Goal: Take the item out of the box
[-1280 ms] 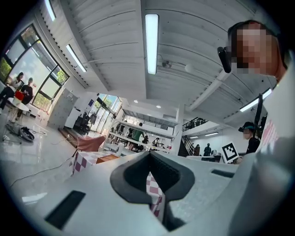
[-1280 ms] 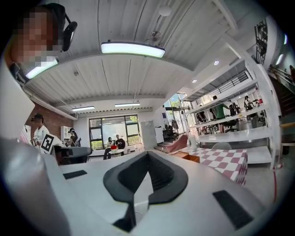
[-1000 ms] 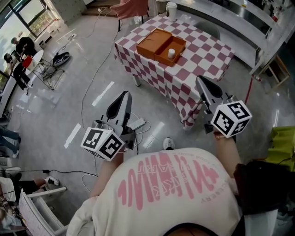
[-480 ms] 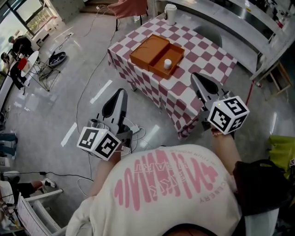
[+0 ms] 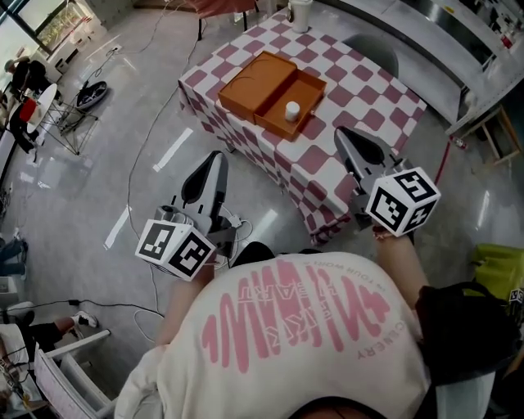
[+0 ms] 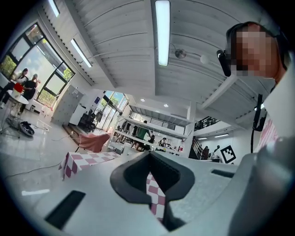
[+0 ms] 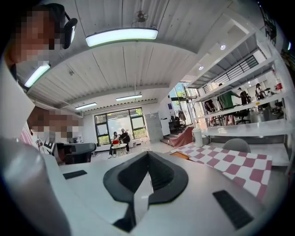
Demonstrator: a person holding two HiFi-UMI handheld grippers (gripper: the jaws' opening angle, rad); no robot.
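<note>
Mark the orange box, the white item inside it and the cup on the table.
orange box (image 5: 307, 85), head view, bare floor of its tray.
white item (image 5: 291, 109), head view, its top.
cup (image 5: 300, 15), head view, its side.

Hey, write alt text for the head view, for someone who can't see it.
An open orange box holding a small white cylinder sits on a pink-and-white checkered table. Seen from above, a person in a white shirt points the left tongs and right tongs, both shut and empty, towards it.
</note>
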